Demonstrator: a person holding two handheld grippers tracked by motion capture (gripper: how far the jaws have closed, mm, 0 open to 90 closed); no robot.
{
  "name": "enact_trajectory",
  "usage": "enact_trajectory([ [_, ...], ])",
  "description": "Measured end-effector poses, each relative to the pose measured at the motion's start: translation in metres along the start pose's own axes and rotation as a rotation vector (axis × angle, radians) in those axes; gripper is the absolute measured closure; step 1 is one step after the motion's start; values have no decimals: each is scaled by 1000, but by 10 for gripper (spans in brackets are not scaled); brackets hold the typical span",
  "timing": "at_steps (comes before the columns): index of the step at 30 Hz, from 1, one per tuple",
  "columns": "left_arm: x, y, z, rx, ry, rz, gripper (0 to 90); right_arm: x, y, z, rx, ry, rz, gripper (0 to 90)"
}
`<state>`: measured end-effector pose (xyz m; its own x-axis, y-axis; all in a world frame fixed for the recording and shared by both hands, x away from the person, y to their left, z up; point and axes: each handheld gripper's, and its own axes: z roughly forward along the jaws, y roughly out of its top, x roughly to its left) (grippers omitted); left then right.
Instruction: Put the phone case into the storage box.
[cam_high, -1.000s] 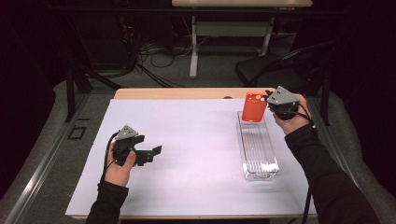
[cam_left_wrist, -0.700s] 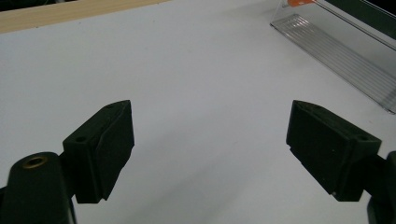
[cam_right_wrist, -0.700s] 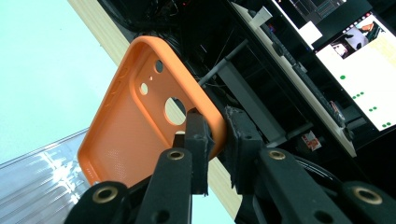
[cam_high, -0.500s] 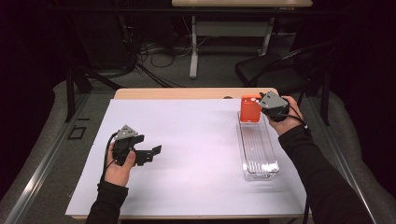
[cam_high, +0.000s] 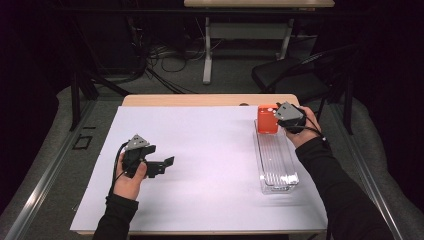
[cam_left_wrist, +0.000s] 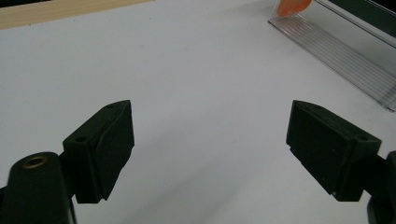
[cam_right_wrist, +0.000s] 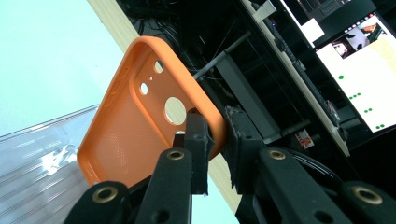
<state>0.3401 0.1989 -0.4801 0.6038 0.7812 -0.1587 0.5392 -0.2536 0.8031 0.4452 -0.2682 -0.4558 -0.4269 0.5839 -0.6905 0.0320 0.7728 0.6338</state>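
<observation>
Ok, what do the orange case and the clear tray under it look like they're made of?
The orange phone case looks like soft matte rubber or silicone: fine dotted texture inside, rounded edges, molded camera cutouts. The right gripper pinches its rim. The clear tray looks like rigid glossy transparent plastic: ribbed floor, bright glints, the table showing through. Both are judged by look alone.

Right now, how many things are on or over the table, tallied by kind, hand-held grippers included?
Orange rubbery phone case: 1
Clear ribbed plastic tray: 1
Black two-jaw grippers, left gripper and right gripper: 2
Total: 4
</observation>
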Motion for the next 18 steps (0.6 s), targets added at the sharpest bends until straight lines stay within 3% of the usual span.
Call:
enact_trajectory([
  [18,-2,-1,3,8,-6,4,154,2,-5,6,5,-2,-11,800],
])
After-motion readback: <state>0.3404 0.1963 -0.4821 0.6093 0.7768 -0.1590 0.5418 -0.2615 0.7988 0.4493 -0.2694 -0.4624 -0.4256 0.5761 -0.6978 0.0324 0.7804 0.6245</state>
